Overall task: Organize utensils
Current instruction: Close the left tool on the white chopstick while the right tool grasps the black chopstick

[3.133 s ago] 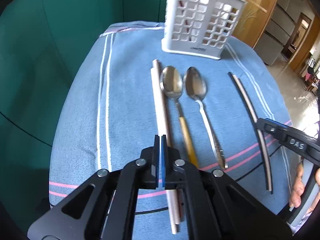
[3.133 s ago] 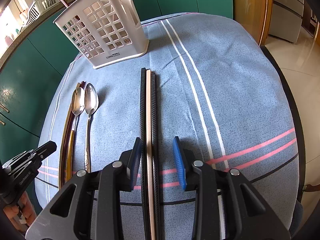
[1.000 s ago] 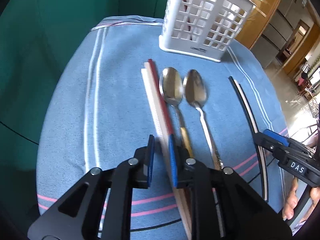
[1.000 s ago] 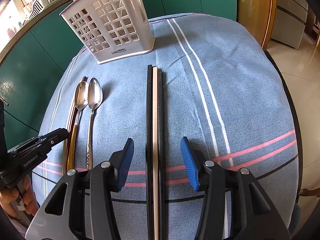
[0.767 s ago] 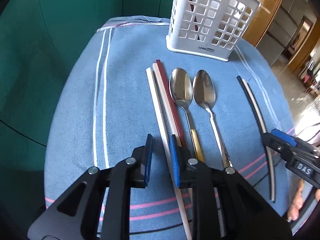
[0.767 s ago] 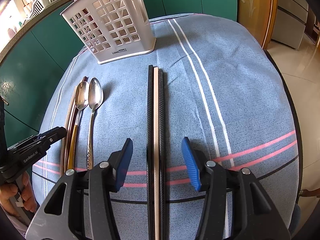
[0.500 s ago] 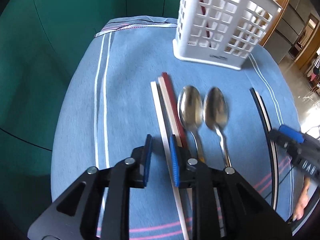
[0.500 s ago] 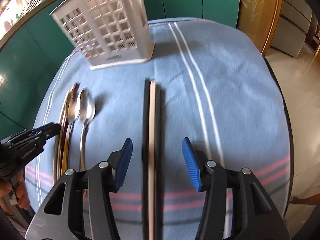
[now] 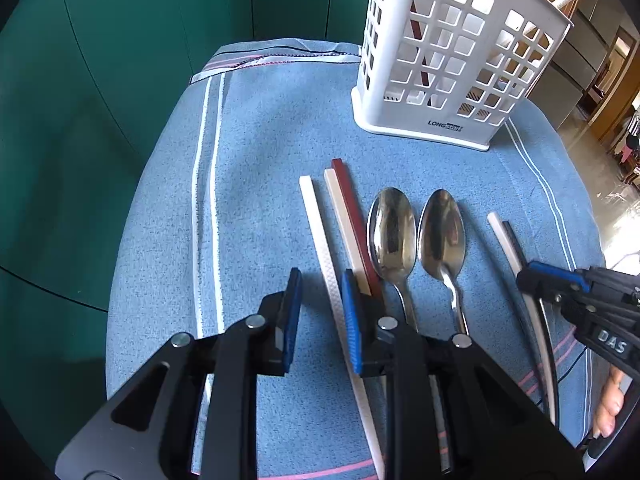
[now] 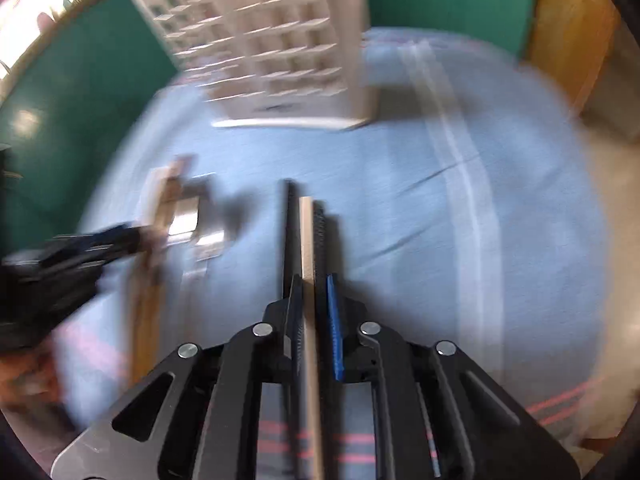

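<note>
Left wrist view: surface (image 9: 256,152) w/ caddy (image 9: 452,60) at back, few sticks inside. Two spoons (image 9: 416,236), loose chopsticks (image 9: 344,216) left. Left tongs (image 9: 320,312) apart; right tongs (image 10: 314,320) closed on chopsticks.

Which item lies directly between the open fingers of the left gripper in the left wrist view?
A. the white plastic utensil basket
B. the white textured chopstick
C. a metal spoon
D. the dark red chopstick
B: the white textured chopstick runs into the gap of the left gripper, while the dark red chopstick and both spoons lie outside, past its right finger.
</note>
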{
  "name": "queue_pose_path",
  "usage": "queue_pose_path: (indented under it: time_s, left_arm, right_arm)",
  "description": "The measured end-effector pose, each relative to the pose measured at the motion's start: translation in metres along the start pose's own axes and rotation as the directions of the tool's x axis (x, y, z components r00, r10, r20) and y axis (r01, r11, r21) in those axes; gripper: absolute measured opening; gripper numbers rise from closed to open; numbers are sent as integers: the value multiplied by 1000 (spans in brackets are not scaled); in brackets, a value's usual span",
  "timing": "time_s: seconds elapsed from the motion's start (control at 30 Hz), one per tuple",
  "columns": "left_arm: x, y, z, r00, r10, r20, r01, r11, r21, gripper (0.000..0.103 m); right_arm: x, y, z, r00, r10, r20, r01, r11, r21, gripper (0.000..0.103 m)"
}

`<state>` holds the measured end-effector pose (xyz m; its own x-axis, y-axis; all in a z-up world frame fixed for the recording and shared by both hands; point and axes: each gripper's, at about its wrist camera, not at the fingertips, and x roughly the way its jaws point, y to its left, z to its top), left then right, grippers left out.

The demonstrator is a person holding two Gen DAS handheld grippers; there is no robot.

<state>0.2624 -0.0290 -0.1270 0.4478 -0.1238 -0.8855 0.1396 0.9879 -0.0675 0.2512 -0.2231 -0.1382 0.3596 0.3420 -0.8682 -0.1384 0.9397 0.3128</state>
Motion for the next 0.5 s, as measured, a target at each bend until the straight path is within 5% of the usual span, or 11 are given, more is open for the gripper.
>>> queue_pose_path:
  time_s: [0.27,0.37,0.5]
  left_arm:
    - [0,-1,2,1000,2,-3,-2,1000,-1,21]
    - [1,-3,4,1000,6,-7,-6,1000,1,24]
    - [5,-4,10,1000,22,-16,-22,1000,7,25]
  right_arm:
    - [-7,-22,9,978,-199,54,197,979,50,15]
    - [-11,-7,14,983,-160,91,159,987,23,36]
    - [2,29,22,995,-90,54,95,991,-96,36]
